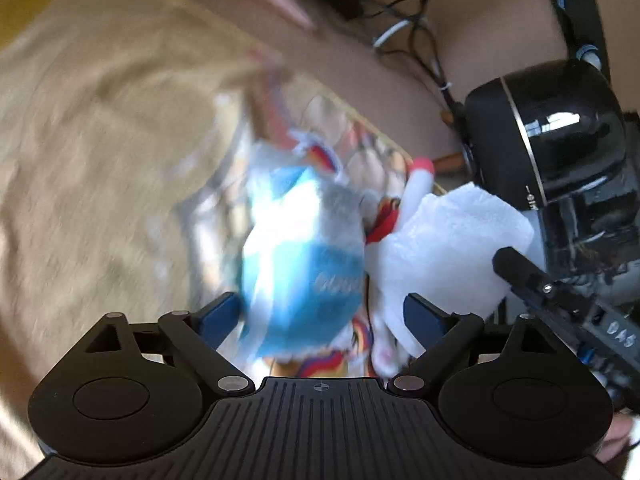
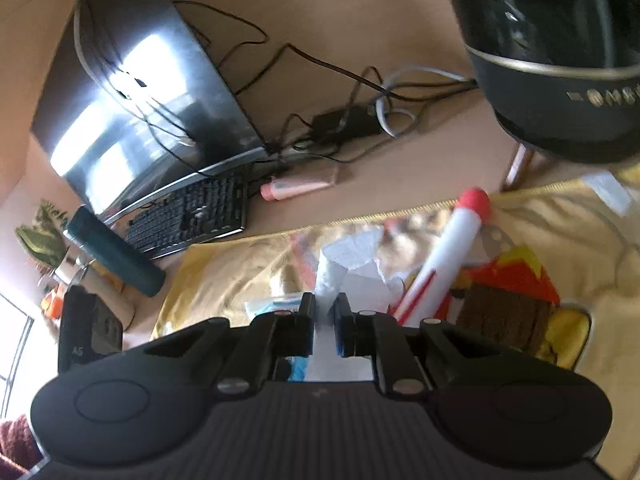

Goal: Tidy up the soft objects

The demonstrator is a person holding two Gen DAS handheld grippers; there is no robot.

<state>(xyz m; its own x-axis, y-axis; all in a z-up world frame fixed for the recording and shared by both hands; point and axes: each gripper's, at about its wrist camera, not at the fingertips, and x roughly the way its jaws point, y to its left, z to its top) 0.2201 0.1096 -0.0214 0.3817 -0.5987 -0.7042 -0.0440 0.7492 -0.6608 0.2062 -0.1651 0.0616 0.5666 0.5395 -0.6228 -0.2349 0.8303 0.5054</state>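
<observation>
In the left wrist view my left gripper (image 1: pixel 320 316) is open, its blue pads on either side of a blurred blue and white soft packet (image 1: pixel 304 264); whether they touch it I cannot tell. To its right is a white tissue sheet (image 1: pixel 448 236), pinched by my right gripper's black finger (image 1: pixel 520 270). In the right wrist view my right gripper (image 2: pixel 324 312) is shut on that white tissue (image 2: pixel 352 264). A white soft tube with a red tip (image 2: pixel 452 248) lies to the right, on a colourful plush (image 2: pixel 516 276). The blue packet (image 2: pixel 276 304) peeks out by the left finger.
Everything lies on a tan-yellow cloth (image 1: pixel 100 140) spread over a brown desk (image 2: pixel 360 20). A black round appliance (image 1: pixel 560 132) stands close at the right. Behind are tangled cables (image 2: pixel 344 120), a pink tube (image 2: pixel 296 188), a keyboard (image 2: pixel 192 216), a monitor (image 2: pixel 132 92) and a dark bottle (image 2: pixel 116 252).
</observation>
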